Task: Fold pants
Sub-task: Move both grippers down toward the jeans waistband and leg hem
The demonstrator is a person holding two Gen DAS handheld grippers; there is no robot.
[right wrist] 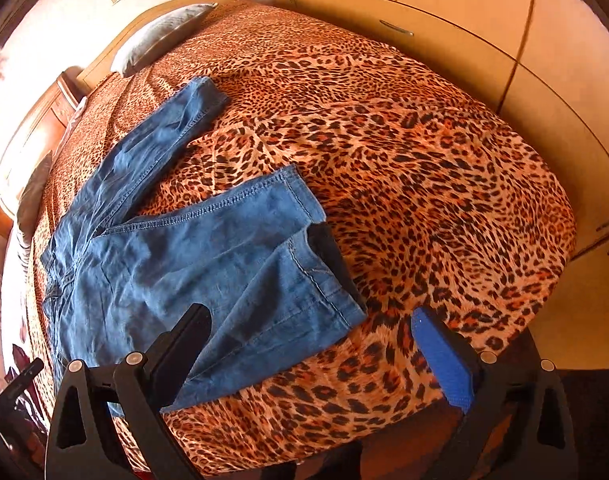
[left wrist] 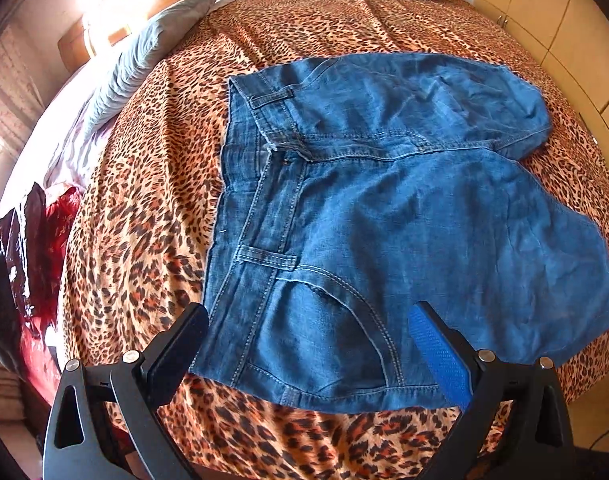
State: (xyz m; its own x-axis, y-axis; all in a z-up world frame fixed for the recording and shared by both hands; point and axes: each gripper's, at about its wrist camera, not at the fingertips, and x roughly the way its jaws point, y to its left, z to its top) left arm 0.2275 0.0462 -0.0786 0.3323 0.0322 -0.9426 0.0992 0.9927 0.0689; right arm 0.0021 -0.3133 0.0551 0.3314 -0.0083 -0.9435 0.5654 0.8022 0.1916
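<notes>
The left gripper (left wrist: pixel 308 316) is spread wide, holding nothing — the jeans (left wrist: pixel 364 220) lie flat on the bed (left wrist: pixel 152 208) just ahead, waist end between and beyond its fingers. The right gripper (right wrist: pixel 310 318) is equally wide and empty; a leg hem (right wrist: pixel 316 276) lies just ahead of its left finger (right wrist: pixel 184 356) — whether it touches the cloth I cannot tell.

The left gripper (left wrist: pixel 310 322) hangs with its jaws spread wide, gripping nothing. The right gripper (right wrist: pixel 312 324) is likewise spread wide and empty, one blue pad (right wrist: pixel 444 360) facing inward.
</notes>
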